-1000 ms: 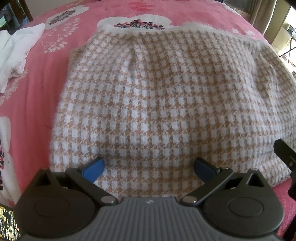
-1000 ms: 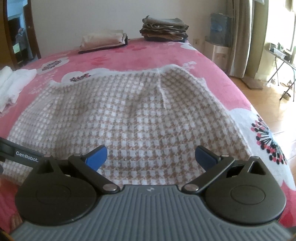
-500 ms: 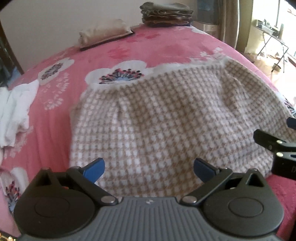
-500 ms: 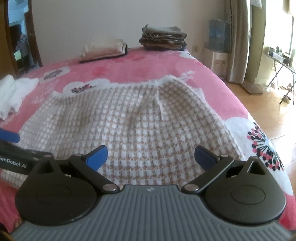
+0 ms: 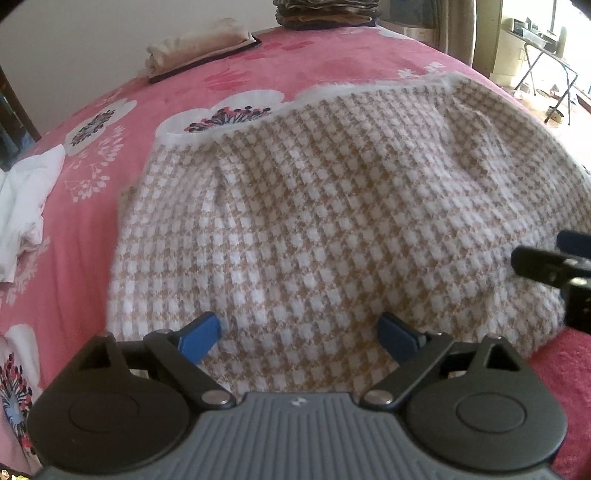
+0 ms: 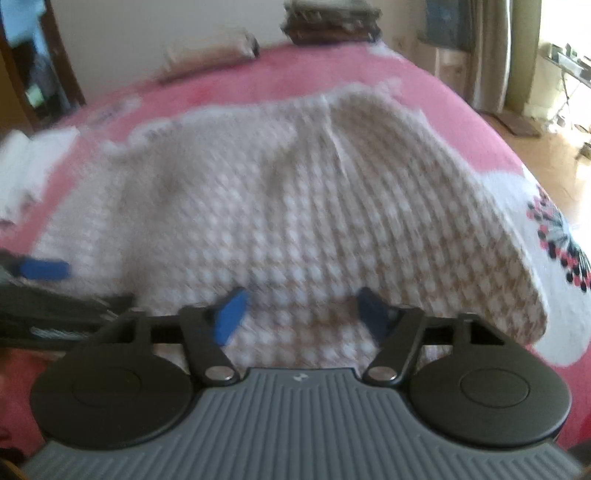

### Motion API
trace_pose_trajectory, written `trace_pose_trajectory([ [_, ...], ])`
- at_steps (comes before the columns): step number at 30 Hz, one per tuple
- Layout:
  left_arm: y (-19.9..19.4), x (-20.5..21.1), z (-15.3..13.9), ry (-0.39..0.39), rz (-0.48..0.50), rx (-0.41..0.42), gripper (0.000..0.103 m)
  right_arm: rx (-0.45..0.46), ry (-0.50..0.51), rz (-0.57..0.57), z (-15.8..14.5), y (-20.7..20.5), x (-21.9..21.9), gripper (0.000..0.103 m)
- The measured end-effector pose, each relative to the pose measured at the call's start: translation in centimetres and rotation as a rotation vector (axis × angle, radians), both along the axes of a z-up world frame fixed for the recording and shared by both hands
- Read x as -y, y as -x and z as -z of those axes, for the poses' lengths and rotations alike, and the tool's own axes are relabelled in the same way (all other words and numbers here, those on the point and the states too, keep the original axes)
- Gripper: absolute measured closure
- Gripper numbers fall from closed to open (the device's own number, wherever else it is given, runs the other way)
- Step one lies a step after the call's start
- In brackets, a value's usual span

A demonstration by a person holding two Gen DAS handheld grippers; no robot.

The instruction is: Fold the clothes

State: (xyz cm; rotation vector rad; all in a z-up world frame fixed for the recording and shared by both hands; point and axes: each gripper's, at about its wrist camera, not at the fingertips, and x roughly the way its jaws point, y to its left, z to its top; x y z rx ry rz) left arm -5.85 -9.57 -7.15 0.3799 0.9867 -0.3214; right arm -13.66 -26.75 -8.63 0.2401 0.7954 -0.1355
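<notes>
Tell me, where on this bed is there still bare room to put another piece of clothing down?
The widest bare stretch of pink bedspread lies beyond the checked garment's far edge, before the folded cream bundle and the dark stack. A narrower strip runs between the garment and the crumpled white cloth. The near edge is crowded: both grippers sit there.

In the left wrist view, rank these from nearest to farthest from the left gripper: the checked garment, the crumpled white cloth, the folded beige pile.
From the left gripper:
1. Checked garment, directly beneath the closing jaws.
2. Crumpled white cloth, at the left edge.
3. Folded beige pile, far end of the bed, left of centre.
</notes>
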Motion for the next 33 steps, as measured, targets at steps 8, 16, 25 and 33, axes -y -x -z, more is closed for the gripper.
trace_pose_trajectory([
  [8, -1.0, 0.1, 0.5, 0.005, -0.009, -0.007, 0.008, -0.007, -0.010, -0.061, -0.1, 0.0, -1.3, 0.044],
  [16, -1.1, -0.1, 0.7, 0.001, -0.021, -0.018, 0.006, -0.060, 0.005, -0.105, 0.9, -0.3, -2.1, 0.044],
  [25, -1.5, -0.3, 0.4, -0.019, -0.007, -0.027, 0.008, -0.104, -0.020, 0.001, 2.1, -0.9, 0.8, 0.041],
  [33, -1.4, 0.4, -2.1, 0.019, 0.062, 0.090, 0.009, -0.075, -0.016, 0.019, 1.1, -0.9, 0.4, 0.042],
])
